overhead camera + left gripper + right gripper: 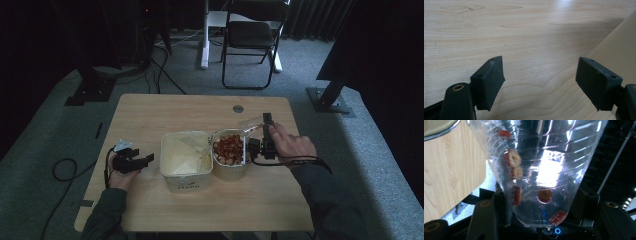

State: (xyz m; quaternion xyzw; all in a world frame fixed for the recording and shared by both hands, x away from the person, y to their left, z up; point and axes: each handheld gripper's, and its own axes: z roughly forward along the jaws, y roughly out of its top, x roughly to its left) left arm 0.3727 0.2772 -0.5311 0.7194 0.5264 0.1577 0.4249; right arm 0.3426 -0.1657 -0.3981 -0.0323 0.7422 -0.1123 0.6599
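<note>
My right gripper (258, 135) is shut on a clear plastic cup (250, 123), tipped on its side above the right rim of a small tub of red and tan dried fruit slices (228, 149). In the right gripper view the cup (541, 170) sits between the two black jaws of that gripper (539, 206), with a few slices stuck to its inner wall. A larger cream square tub (186, 157) stands just left of the small one. My left gripper (146, 159) rests on the table left of the cream tub, open and empty (540, 72), with the tub's wall (621, 47) at its right.
The wooden table (150, 115) has bare surface at the back and along the front edge. A round grommet (238, 108) sits near the far edge. Behind the table stand a black folding chair (252, 35) and stand legs on grey carpet. A cable (62, 170) lies on the floor at left.
</note>
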